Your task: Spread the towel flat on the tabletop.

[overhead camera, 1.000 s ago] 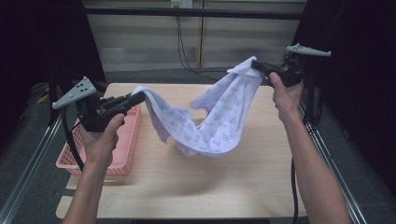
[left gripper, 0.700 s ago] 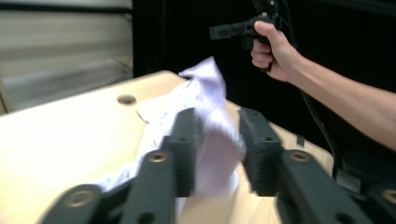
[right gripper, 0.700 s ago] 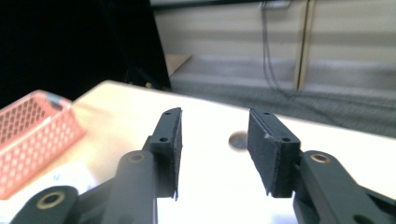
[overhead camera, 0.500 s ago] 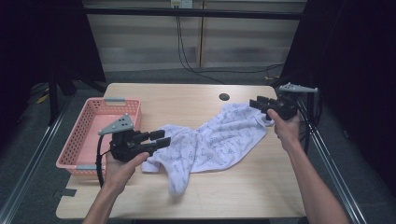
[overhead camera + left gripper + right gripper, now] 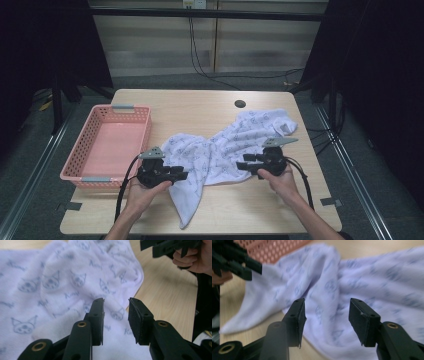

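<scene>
White towel (image 5: 225,150) lying crumpled on the desk (image 5: 210,105); left gripper (image 5: 176,175) and right gripper (image 5: 245,164), jaws released, lately opening, flank it.

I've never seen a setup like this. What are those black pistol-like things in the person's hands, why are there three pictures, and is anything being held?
They are hand-held grippers, each with two black jaws. The high view looks down on the light wooden table; there the left gripper and the right gripper point at each other across a crumpled white towel with pale blue cat-face prints. A pink plastic mesh basket stands at the table's left edge. The other two pictures come from small cameras riding on each gripper, looking along its own jaws. In both, the jaws stand apart just above the towel, having just been moving, with nothing pinched between them. So nothing is held: the towel lies loose on the table.
</scene>
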`<state>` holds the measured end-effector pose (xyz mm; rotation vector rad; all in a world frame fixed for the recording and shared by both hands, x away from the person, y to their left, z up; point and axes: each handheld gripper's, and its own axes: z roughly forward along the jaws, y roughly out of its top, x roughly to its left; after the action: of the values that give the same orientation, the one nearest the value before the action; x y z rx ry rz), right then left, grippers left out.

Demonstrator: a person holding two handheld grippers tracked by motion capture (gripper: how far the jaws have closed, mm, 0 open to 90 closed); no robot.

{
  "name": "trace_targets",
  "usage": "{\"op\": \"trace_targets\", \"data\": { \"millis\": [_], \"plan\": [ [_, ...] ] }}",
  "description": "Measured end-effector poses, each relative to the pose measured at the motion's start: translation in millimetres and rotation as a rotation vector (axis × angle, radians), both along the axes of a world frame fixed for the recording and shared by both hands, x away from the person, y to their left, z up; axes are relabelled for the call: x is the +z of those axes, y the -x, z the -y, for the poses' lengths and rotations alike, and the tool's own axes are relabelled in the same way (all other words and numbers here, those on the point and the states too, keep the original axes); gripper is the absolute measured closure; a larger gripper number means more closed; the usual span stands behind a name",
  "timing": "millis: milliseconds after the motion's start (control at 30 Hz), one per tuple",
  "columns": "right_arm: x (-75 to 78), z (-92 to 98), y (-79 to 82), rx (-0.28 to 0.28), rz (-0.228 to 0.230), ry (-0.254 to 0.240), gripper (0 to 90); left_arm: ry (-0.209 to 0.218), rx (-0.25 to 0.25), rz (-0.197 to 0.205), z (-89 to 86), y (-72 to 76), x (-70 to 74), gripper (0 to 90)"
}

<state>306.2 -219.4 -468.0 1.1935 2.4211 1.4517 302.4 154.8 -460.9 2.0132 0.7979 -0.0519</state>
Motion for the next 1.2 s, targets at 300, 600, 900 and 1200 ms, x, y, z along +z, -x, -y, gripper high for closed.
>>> {"op": "trace_targets", "data": {
  "millis": [300, 600, 900, 1200],
  "plan": [
    [-36.2, -28.7, -2.5, 0.068, -0.037, 0.119, 42.0, 0.008, 0.003, 0.011, -3.6, 2.8, -1.9, 64.4],
    [-33.6, -7.2, -0.4, 0.073, -0.063, 0.194, 86.5, -0.003, 0.023, 0.012, -4.0, 5.5, -6.3, 60.3],
    [-29.1, 56.2, 7.3, -0.058, -0.067, 0.257, 86.5, -0.018, 0.013, 0.000, 4.0, 4.7, -10.1, 60.3],
    [-8.3, 73.4, 21.6, -0.133, 0.011, 0.134, 60.8, -0.089, 0.000, -0.023, 7.1, 1.4, -24.0, 63.2]
  ]
}}
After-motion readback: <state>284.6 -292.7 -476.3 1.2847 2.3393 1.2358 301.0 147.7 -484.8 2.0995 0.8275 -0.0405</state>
